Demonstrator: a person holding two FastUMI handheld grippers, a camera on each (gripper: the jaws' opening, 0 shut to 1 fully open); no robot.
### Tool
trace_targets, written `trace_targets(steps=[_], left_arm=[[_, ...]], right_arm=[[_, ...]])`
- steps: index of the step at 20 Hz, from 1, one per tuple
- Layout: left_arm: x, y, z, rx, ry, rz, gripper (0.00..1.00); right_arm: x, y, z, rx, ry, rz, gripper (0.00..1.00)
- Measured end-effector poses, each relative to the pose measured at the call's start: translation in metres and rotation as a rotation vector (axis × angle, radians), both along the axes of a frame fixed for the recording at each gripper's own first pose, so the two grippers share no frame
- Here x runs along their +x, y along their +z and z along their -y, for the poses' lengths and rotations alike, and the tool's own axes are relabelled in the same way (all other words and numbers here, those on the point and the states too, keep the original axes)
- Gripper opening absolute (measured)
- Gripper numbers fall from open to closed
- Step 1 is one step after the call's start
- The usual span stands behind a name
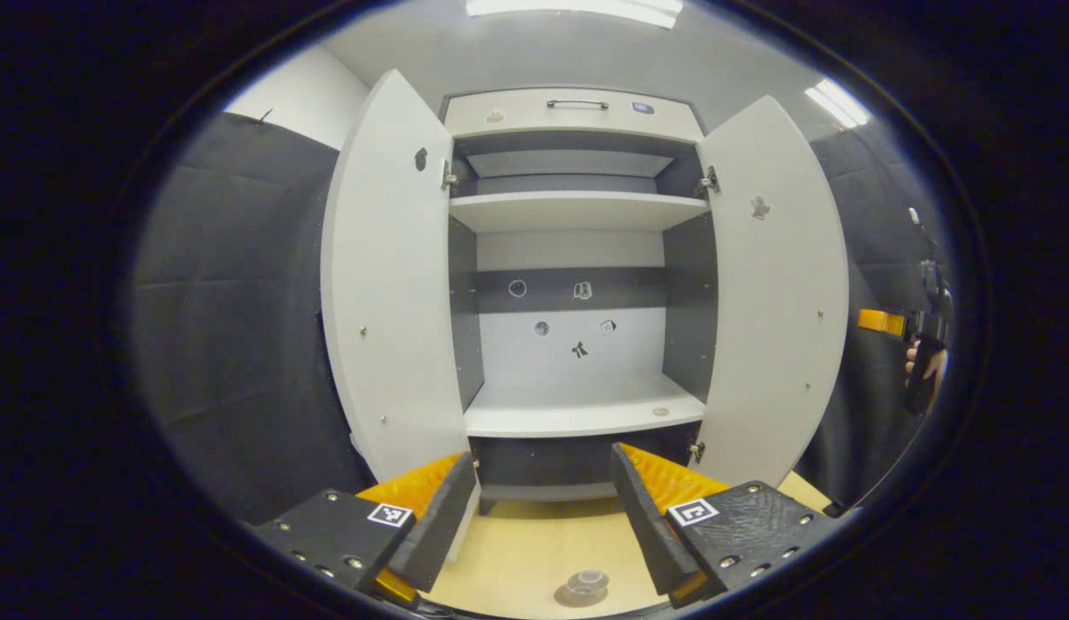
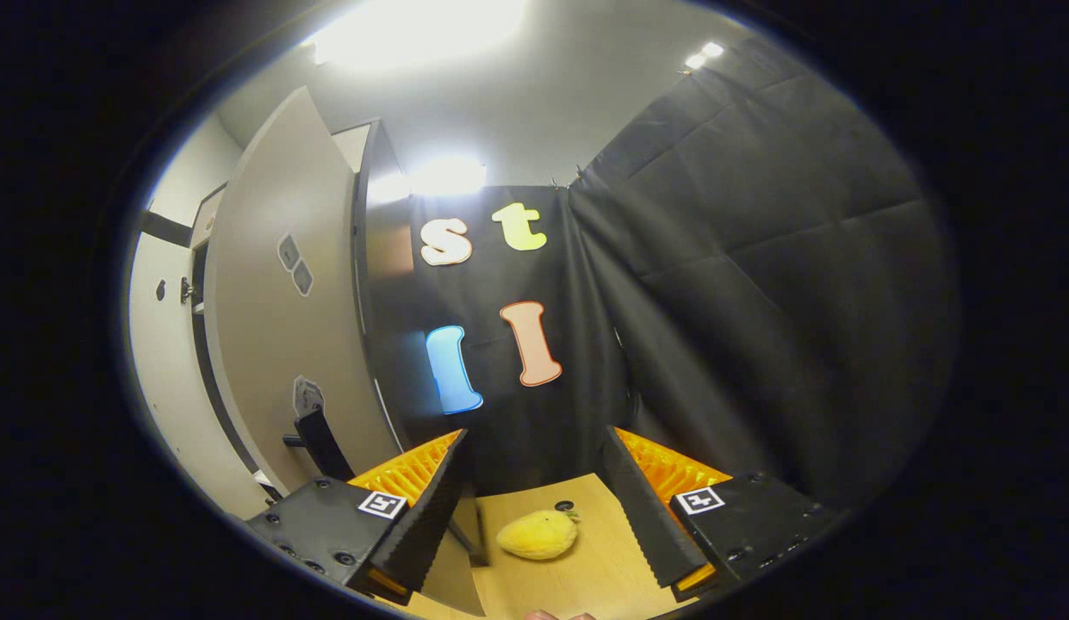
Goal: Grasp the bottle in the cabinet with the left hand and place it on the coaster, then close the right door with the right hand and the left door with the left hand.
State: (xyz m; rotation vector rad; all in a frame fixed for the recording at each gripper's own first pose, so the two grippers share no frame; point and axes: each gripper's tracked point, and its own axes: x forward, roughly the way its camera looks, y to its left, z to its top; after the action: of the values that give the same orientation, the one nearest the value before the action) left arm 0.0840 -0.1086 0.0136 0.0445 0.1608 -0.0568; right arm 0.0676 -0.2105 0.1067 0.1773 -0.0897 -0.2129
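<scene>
This is a staged recording booth rather than a lived-in home. A white cabinet (image 1: 577, 284) stands on a pale wooden worktop (image 1: 534, 551), both doors swung wide, its shelves nearly bare and small stickers dotted over its back panel. Quilted black cloth (image 1: 233, 327) hangs to either side of the cabinet as the walls. Above the cabinet run strip ceiling lights (image 1: 577, 9) on a plain white ceiling.
</scene>
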Motion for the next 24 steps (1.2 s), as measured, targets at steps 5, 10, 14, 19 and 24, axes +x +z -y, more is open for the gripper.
trace_targets(steps=[5, 10, 14, 19, 24], left_arm=[[0.003, 0.011, 0.003, -0.001, 0.043, 0.002, 0.96], [-0.007, 0.019, 0.011, 0.028, 0.074, 0.026, 0.92], [-0.021, 0.022, 0.022, 0.057, 0.111, 0.058, 0.96], [-0.026, 0.005, 0.036, -0.059, 0.132, 0.042, 0.97], [-0.040, -0.015, 0.021, -0.032, 0.196, -0.013, 0.96]], right_arm=[[0.022, 0.001, -0.023, 0.030, 0.100, -0.005, 0.98], [0.036, 0.009, -0.039, -0.028, 0.186, 0.000, 0.98], [0.041, 0.007, -0.051, -0.066, 0.235, -0.011, 0.97], [0.041, -0.008, -0.067, -0.121, 0.304, -0.061, 0.97], [0.038, -0.008, -0.079, -0.167, 0.256, -0.032, 0.96]])
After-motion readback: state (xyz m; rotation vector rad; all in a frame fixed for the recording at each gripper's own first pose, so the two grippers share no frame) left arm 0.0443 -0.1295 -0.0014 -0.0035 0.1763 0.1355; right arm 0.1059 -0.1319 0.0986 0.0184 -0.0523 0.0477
